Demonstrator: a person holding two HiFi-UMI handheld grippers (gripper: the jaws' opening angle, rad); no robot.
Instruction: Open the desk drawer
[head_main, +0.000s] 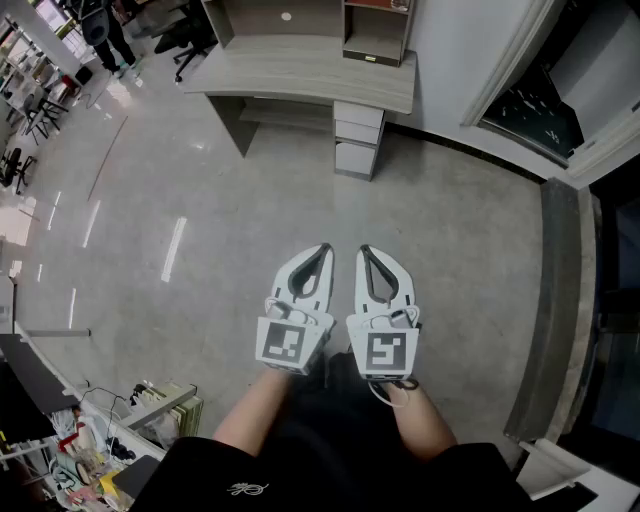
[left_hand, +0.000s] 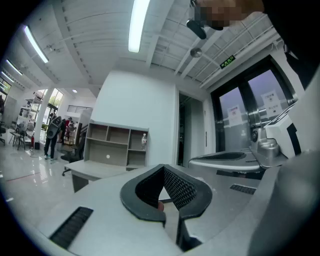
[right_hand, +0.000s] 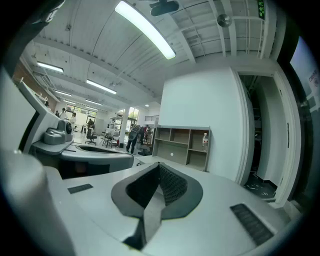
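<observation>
The grey desk (head_main: 300, 68) stands far across the floor in the head view, with a stack of three closed drawers (head_main: 357, 134) under its right end. A shelf unit (left_hand: 115, 145) sits on the desk. My left gripper (head_main: 325, 247) and right gripper (head_main: 363, 248) hang side by side over the bare floor, well short of the desk. Both are shut with nothing between their jaws. In the left gripper view my left gripper (left_hand: 163, 168) points level toward the desk (left_hand: 95, 171). In the right gripper view my right gripper (right_hand: 159, 165) faces the shelf unit (right_hand: 182, 145).
A person (head_main: 106, 30) and an office chair (head_main: 186, 42) are at the far left. Cluttered shelving (head_main: 150, 410) stands at the near left. A raised ledge (head_main: 560, 300) with glass doors runs along the right, and a dark doorway (head_main: 535, 105) opens at the far right.
</observation>
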